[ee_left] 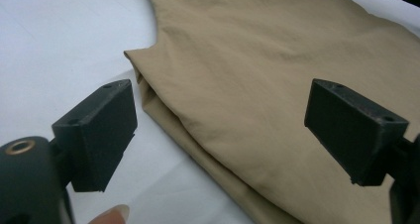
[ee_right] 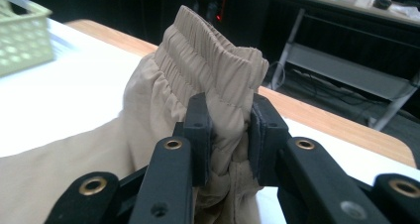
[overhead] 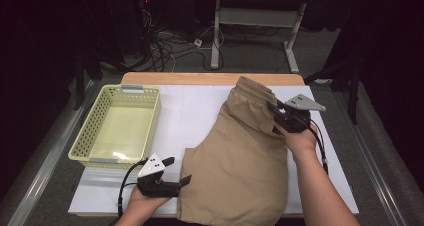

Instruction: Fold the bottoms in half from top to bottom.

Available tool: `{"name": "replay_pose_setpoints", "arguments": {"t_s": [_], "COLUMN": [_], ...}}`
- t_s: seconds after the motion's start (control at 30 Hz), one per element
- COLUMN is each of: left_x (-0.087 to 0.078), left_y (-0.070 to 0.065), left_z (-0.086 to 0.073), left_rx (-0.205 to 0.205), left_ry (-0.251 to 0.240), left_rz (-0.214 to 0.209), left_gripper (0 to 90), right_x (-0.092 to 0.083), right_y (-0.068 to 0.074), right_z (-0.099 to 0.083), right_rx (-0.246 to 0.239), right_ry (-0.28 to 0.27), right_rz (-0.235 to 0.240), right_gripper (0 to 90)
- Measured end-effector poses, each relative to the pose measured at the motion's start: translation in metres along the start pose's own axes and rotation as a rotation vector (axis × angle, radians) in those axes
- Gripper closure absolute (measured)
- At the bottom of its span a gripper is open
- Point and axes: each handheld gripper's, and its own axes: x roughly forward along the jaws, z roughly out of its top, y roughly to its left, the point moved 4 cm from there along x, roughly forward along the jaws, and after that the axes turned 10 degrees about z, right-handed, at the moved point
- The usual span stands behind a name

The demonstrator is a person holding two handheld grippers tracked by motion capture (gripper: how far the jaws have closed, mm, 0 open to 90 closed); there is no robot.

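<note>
The folded tan fabric shorts with an elastic gathered waistband (overhead: pixel 237 156) are spread over the right half of a white-covered desk with a wooden far edge (overhead: pixel 195 113), their hem end at the near edge and their waistband raised off the surface toward the far right corner. A pale yellow perforated plastic basket (overhead: pixel 118 125) is set along the left edge of the desk. Beyond the desk, a dark room with a grey floor, tangled cables and a white metal table frame is seen.

The left gripper (overhead: pixel 178 172) is held low at the near edge by the left hand (overhead: pixel 142 206), just beside the shorts' near left corner; its jaws are spread wide, with nothing gripped. The right gripper (overhead: pixel 274 109) is held by the right hand (overhead: pixel 300 138) above the far right part of the desk, its jaws closed on bunched cloth just below the waistband.

The fabric is seen lightly creased, with doubled layers at the near fold.
</note>
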Motion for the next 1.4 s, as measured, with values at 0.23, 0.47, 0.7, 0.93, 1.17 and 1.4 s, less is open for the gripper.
{"name": "replay_pose_setpoints", "arguments": {"t_s": [0.23, 0.47, 0.7, 0.93, 1.17, 1.4], "left_x": [0.005, 0.002, 0.000, -0.002, -0.001, -0.002], "left_y": [-0.003, -0.005, -0.004, -0.004, -0.005, -0.009], "left_z": [0.004, 0.003, 0.003, 0.002, 0.001, 0.000], "left_rx": [0.026, 0.030, 0.025, 0.016, 0.025, 0.048], "left_ry": [0.000, -0.001, -0.005, -0.009, -0.004, 0.005], "left_rz": [0.003, 0.002, 0.003, 0.000, -0.007, -0.011], "left_gripper": [12.2, 12.2, 12.2, 12.2, 12.2, 12.2], "right_x": [-0.031, -0.052, -0.066, -0.073, -0.081, -0.094], "right_y": [0.033, 0.060, 0.082, 0.096, 0.108, 0.119], "right_z": [-0.014, -0.030, -0.050, -0.075, -0.092, -0.105], "right_rx": [-0.036, -0.092, -0.106, -0.073, -0.021, -0.016], "right_ry": [-0.038, -0.039, -0.015, 0.047, 0.105, 0.148], "right_rz": [0.037, 0.087, 0.132, 0.155, 0.187, 0.208], "right_gripper": [74.2, 73.6, 69.1, 62.9, 52.0, 47.7]}}
